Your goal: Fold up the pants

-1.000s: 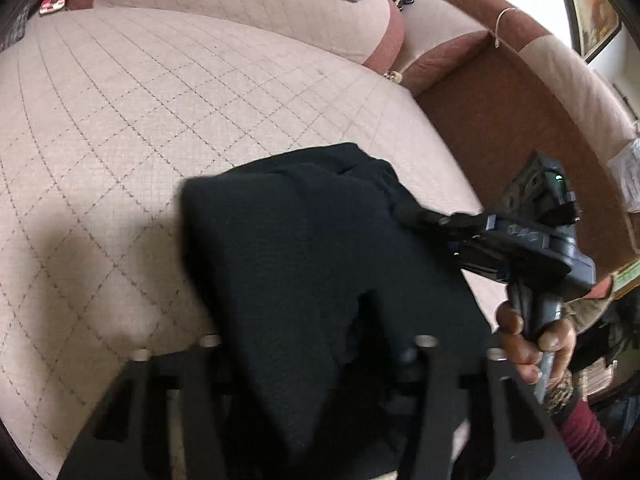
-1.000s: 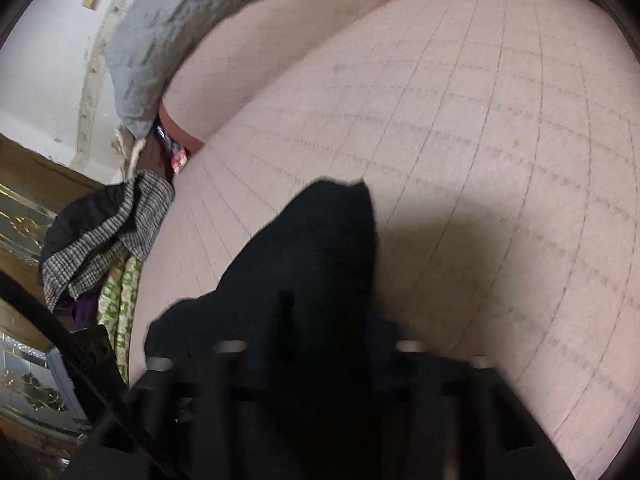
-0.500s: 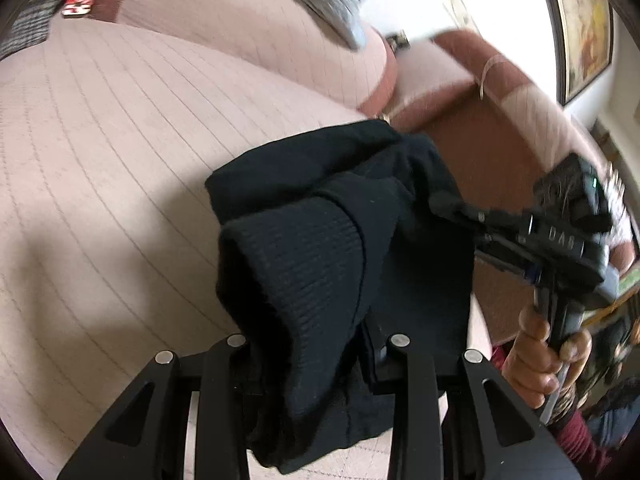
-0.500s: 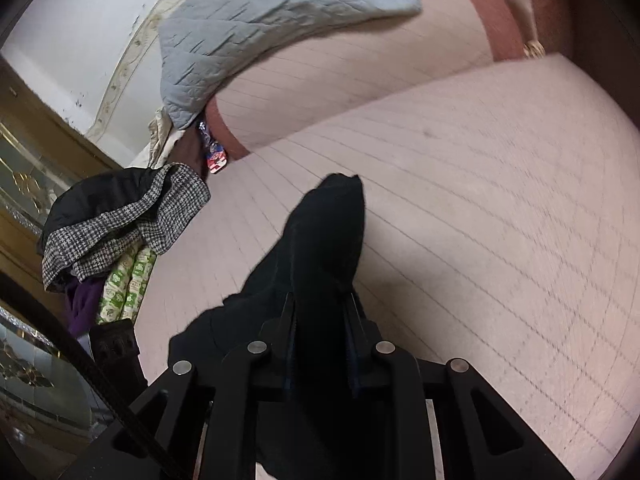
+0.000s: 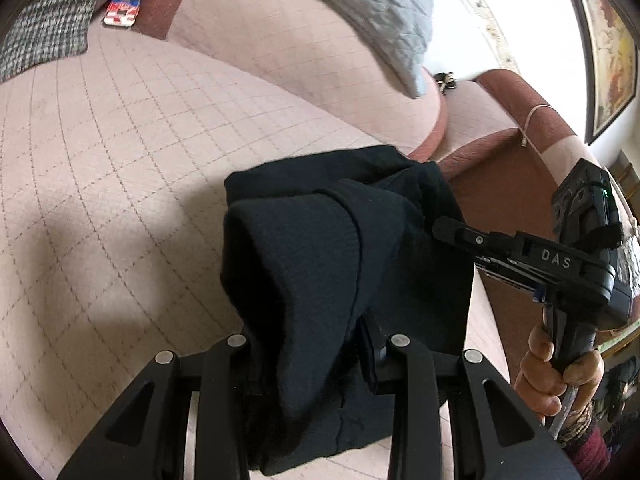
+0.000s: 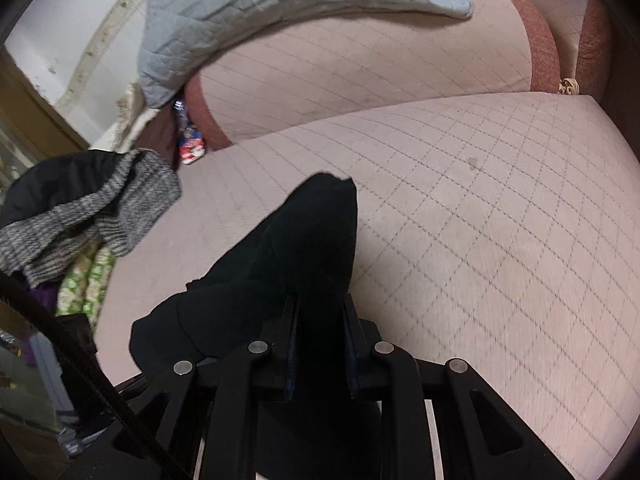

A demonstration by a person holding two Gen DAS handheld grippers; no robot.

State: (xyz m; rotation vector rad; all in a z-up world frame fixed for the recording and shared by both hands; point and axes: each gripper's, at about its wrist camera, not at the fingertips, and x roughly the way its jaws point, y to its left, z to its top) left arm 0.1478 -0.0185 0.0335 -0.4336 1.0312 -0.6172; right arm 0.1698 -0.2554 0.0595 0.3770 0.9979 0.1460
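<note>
The black knit fabric pants (image 5: 320, 264) are hanging bunched above the pink quilted sofa seat (image 5: 120, 168), gripped at two points, so the step in hand looks like carrying the garment, either to lay it out or to bring one end over for a fold. The next move, as I judge it, calls for both hands travelling together and lowering the cloth flat onto the seat without letting the loose folds twist.

The left gripper (image 5: 312, 356) is pointing steeply down, its tongs pinching a thick fold of the pants near the lower middle of its view. The right gripper (image 6: 320, 340) is also tilting down, its tongs clamping a narrower ridge of the same cloth. In the left view the right gripper (image 5: 444, 226) is reaching in from the right, with a hand (image 5: 560, 376) wrapping its handle below. A grey quilted blanket (image 6: 280, 4) is draping over the far backrest, and a grey checked garment (image 6: 88, 216) is lying at the left.
</note>
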